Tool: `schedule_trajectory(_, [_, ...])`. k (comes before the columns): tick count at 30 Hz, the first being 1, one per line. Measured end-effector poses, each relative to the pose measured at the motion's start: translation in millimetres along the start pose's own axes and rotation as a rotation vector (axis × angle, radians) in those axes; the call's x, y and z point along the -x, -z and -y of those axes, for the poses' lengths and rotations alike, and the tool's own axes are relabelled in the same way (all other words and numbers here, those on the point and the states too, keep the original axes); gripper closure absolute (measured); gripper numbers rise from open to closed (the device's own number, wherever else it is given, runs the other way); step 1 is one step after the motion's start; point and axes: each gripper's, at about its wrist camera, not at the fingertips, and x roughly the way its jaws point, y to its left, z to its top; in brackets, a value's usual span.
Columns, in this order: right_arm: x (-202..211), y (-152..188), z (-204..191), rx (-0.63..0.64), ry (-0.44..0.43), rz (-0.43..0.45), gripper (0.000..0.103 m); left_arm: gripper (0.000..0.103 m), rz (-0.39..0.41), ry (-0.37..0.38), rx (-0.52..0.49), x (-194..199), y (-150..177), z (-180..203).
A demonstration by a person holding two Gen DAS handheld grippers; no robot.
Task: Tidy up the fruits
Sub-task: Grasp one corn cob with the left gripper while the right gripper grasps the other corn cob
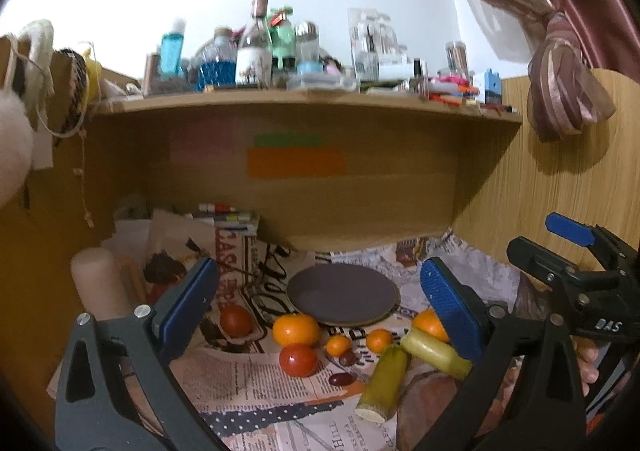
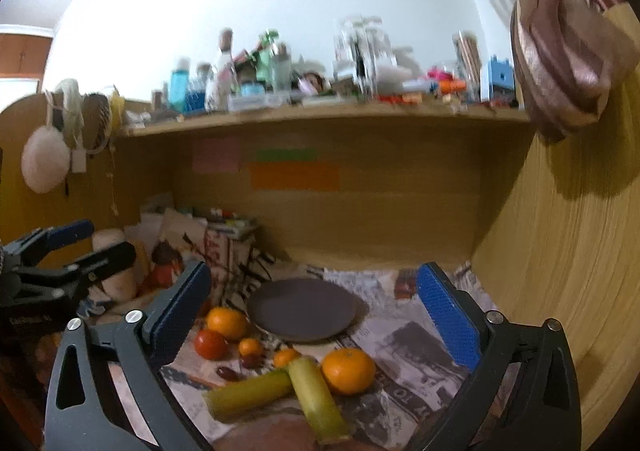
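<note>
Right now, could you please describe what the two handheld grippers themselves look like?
Both match: the left gripper and right gripper have dark grey angular frames with triangular cut-outs, silver pivot screws, and blue textured finger pads. White lettering marks the right gripper's body.

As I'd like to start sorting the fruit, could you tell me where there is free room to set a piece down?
The dark plate is bare. Open newspaper lies right of it, between the plate and the wooden side wall. In front of the plate it is crowded: oranges, tomatoes, grapes and two crossed green stalks. Both grippers are open and empty.
</note>
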Motion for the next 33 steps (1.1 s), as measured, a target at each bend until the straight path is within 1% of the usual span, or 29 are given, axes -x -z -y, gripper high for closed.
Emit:
schedule_trajectory(1, [-3, 3, 2, 0.007, 0.004, -0.015, 0.008, 0.008, -0.014, 0.002, 0.000, -3, 2, 0])
schedule_trajectory(3, [-10, 9, 7, 0.017, 0.016, -0.056, 0.018, 0.011, -0.049, 0.006, 0.004, -12, 7, -2])
schedule_trajectory(5, [-17, 16, 14, 0.020, 0.022, -0.101, 0.024, 0.015, -0.083, 0.015, 0.010, -21, 13, -3])
schedule_trajectory(7, [-24, 25, 23, 0.015, 0.026, -0.150, 0.030, 0.017, -0.125, 0.024, 0.007, -30, 20, -4])
schedule_trajectory(9, [-32, 35, 31, 0.008, 0.021, -0.204, 0.040, 0.017, -0.173, 0.033, -0.005, -40, 28, -1])
schedule_trajectory(11, [-38, 44, 38, 0.003, 0.009, -0.255, 0.044, 0.017, -0.215, 0.045, -0.019, -50, 37, 1])
schedule_trajectory(16, [-53, 66, 46, -0.017, -0.051, -0.368, 0.047, 0.018, -0.310, 0.078, -0.037, -69, 58, 11])
schedule_trajectory(18, [-58, 74, 46, -0.020, -0.069, -0.400, 0.051, 0.022, -0.351, 0.095, -0.034, -79, 67, 15])
schedule_trajectory(20, [-64, 80, 43, -0.019, -0.097, -0.428, 0.054, 0.029, -0.389, 0.115, -0.029, -89, 73, 18])
schedule_trajectory(26, [-84, 95, 37, -0.027, -0.199, -0.505, 0.057, 0.038, -0.473, 0.175, -0.014, -110, 89, 26])
schedule_trajectory(30, [-98, 103, 33, -0.021, -0.224, -0.552, 0.058, 0.045, -0.513, 0.218, -0.013, -119, 96, 34])
schedule_trajectory(32, [-103, 106, 33, -0.027, -0.232, -0.574, 0.059, 0.053, -0.529, 0.235, -0.023, -124, 101, 38])
schedule_trajectory(33, [-105, 107, 34, -0.032, -0.240, -0.584, 0.060, 0.054, -0.539, 0.245, -0.029, -125, 103, 40])
